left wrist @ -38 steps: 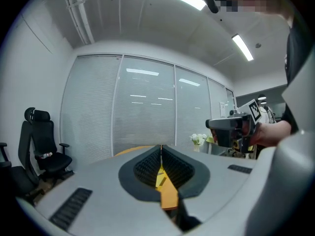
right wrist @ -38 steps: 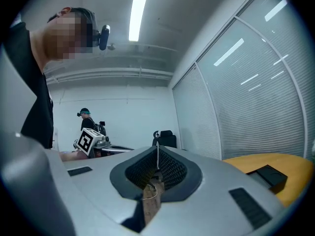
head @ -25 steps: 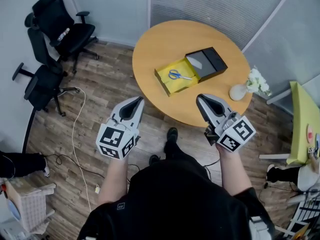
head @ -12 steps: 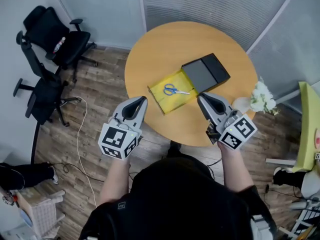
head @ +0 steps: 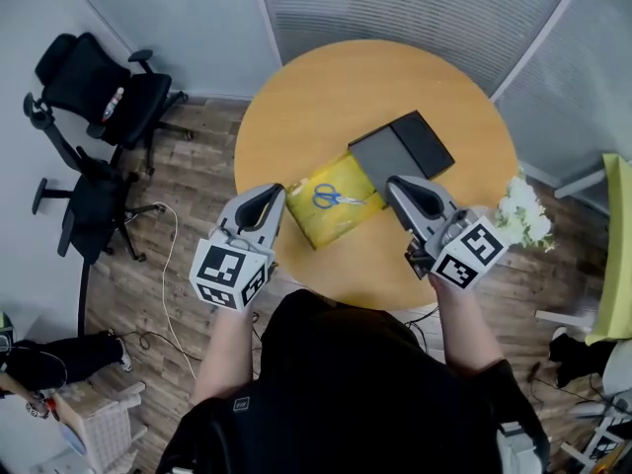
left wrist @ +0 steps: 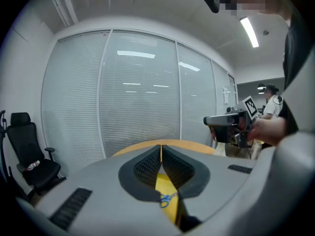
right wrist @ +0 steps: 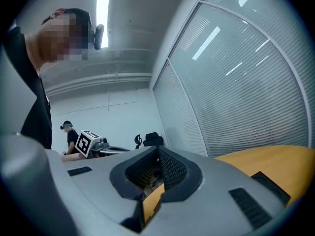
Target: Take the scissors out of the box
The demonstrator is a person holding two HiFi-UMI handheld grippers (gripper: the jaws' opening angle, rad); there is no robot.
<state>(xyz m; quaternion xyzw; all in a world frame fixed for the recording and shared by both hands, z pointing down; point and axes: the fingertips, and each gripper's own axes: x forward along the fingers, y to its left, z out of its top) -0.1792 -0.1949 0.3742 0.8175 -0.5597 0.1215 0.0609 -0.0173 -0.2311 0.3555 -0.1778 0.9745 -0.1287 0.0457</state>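
Blue-handled scissors [head: 331, 198] lie inside an open yellow box [head: 348, 181] on a round wooden table [head: 365, 87]. The box's black lid [head: 403, 146] lies open just behind it. My left gripper [head: 269, 194] hangs at the table's near-left edge, left of the box, jaws shut and empty. My right gripper [head: 398, 184] hovers over the table just right of the box, also shut and empty. The left gripper view looks past its closed jaws [left wrist: 161, 149] at the yellow box [left wrist: 165, 183] and the scissors [left wrist: 166, 198]. In the right gripper view, that gripper [right wrist: 158, 150] points level.
A vase of white flowers [head: 523, 215] stands at the table's right edge. Two black office chairs [head: 99, 87] stand on the wooden floor at left, with a white cable [head: 163, 255] beside them. Blinds [head: 395, 3] cover the windows behind the table.
Both grippers have come forward to the table. The box, which lay well ahead of them, now sits between their tips. Both stayed shut.
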